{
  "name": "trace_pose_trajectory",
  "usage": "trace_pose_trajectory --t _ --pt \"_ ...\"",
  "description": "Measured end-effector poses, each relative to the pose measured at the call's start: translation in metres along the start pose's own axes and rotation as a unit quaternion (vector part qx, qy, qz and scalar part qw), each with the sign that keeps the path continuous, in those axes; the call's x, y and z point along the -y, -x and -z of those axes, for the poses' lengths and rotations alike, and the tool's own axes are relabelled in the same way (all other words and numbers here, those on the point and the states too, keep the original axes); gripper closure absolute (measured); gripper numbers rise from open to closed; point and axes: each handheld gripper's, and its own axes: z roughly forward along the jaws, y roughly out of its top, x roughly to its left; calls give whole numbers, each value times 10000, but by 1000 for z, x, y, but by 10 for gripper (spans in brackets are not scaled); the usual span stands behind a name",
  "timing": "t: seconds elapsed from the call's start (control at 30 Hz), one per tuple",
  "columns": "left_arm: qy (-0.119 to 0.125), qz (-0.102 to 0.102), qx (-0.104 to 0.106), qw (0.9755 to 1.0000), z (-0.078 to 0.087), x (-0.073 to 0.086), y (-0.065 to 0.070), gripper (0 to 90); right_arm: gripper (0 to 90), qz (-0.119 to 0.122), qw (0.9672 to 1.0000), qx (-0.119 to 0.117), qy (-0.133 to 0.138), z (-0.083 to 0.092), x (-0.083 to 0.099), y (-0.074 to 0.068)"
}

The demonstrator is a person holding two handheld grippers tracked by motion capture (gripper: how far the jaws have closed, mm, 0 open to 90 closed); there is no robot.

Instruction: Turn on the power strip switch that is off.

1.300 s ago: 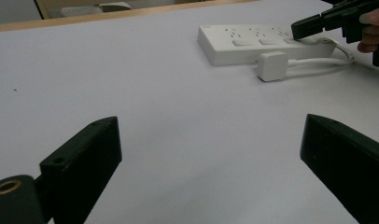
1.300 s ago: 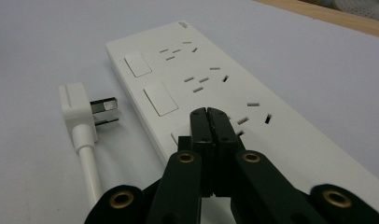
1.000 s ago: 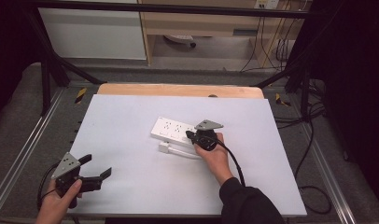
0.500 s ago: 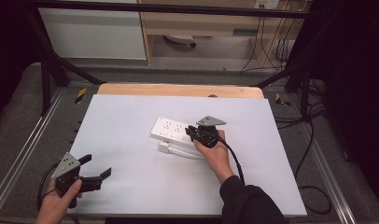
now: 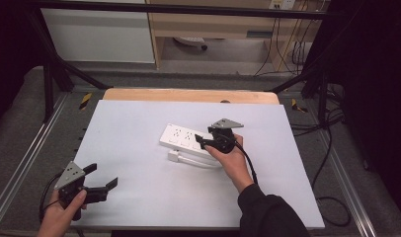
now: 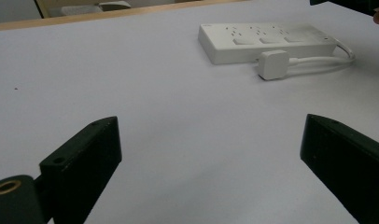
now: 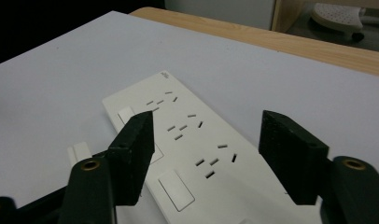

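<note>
- Right gripper (image 5: 204,141) hovers over the power strip (image 5: 186,140), jaws just opening, gripping nothing.
- Left gripper (image 5: 103,177), at seven o'clock, gapes wide, empty.
- Plug (image 5: 174,156) lies beside the strip.

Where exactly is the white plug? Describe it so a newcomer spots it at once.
Start at the white table, then find the long white power strip near its middle. The plug lies beside the strip's near long edge: a small blank square block on a thin white cord, with no slots.
</note>
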Motion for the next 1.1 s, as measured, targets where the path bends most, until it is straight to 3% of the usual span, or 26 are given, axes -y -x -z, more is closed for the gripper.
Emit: trace_pose_trajectory --t 0.17,0.4,1.1 --pt "-3 7 2 10000 0 0 0 56 201 15 10000 72 -30 5 -4 0" --pt "-14 14 6 10000 0 0 0 56 79 -17 9999 143 -35 10 -9 -1" --pt "-14 25 1 10000 -1 0 0 56 46 7 9994 241 243 40 -23 3"
